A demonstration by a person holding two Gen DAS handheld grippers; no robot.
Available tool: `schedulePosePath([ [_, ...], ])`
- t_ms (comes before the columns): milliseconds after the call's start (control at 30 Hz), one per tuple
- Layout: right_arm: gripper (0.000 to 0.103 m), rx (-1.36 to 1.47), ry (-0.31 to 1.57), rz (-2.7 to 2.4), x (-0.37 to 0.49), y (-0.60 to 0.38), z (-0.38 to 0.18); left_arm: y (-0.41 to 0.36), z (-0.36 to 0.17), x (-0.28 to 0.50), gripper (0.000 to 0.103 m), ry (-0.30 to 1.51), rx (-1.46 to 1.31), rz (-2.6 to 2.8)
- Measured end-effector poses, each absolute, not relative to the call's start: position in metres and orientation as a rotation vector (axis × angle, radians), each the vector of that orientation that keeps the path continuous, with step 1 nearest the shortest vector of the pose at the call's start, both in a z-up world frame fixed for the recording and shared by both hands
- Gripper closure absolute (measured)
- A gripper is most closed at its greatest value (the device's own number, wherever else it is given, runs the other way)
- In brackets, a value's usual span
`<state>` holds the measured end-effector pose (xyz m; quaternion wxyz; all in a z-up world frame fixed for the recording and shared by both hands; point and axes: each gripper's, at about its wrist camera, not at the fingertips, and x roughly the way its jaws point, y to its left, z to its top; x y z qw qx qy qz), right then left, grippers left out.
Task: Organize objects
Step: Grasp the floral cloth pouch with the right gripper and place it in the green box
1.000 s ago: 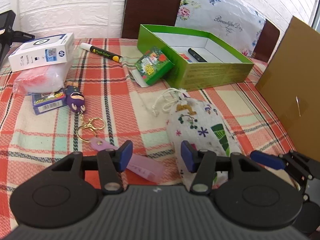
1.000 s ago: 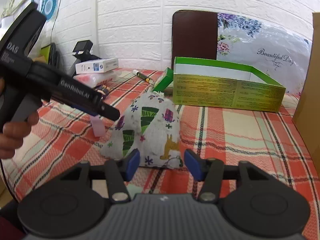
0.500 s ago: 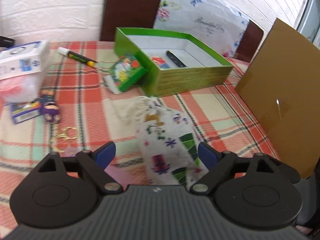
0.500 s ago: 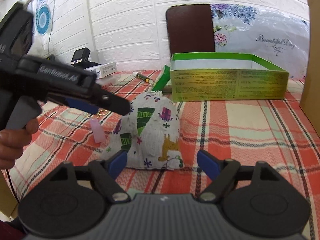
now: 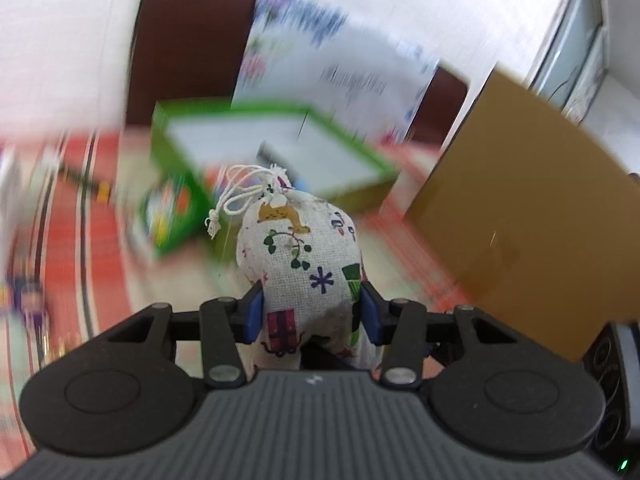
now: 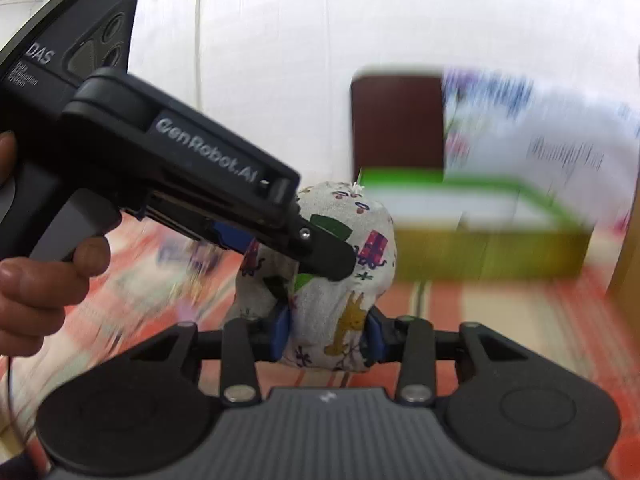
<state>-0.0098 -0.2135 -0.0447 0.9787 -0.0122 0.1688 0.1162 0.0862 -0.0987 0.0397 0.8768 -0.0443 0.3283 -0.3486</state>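
Observation:
A white printed drawstring pouch [image 5: 304, 264] is held between both grippers and seems lifted off the checked tablecloth. My left gripper [image 5: 311, 316] is shut on its near end, blue pads pressing both sides. My right gripper [image 6: 327, 334] is shut on the same pouch [image 6: 344, 280] from the other side. The left gripper's body [image 6: 160, 168] crosses the right wrist view, its fingertip on the pouch. The open green box [image 5: 272, 144] lies beyond the pouch; it also shows in the right wrist view [image 6: 480, 232]. The background is motion-blurred.
A brown cardboard panel [image 5: 520, 200] stands at the right. A small green carton [image 5: 168, 212] leans by the box. A dark chair back [image 5: 188, 48] and a floral cushion [image 5: 340, 64] stand behind the table. A purple keychain figure [image 5: 28, 296] lies at the left.
Both grippers have closed on the pouch, which lay on the cloth between open jaws. The pouch has come up and both views now tilt and blur with fast motion.

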Motion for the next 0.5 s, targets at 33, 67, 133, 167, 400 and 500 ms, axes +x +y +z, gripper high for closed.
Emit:
schedulePosePath([
  [33, 0.067, -0.029, 0.303, 0.216, -0.004, -0.216, -0.038, -0.104, 0.049, 0.092, 0.053, 0.651, -0.083, -0.737],
  [67, 0.067, -0.041, 0.272, 0.197, 0.003, -0.217, -0.033, -0.111, 0.059, 0.099, 0.052, 0.622, -0.066, -0.744],
  [133, 0.067, -0.071, 0.231, 0.158, 0.027, -0.222, -0.022, -0.126, 0.074, 0.118, 0.048, 0.589, -0.040, -0.736],
  [167, 0.066, -0.072, 0.215, 0.140, 0.041, -0.224, -0.017, -0.134, 0.079, 0.128, 0.037, 0.576, -0.032, -0.724],
  [400, 0.046, -0.042, 0.298, -0.060, 0.124, -0.241, -0.041, -0.149, 0.064, 0.153, 0.029, 0.555, 0.020, -0.579],
  [500, 0.041, -0.003, 0.288, -0.055, 0.105, -0.243, -0.052, -0.141, 0.044, 0.143, 0.029, 0.579, 0.069, -0.545],
])
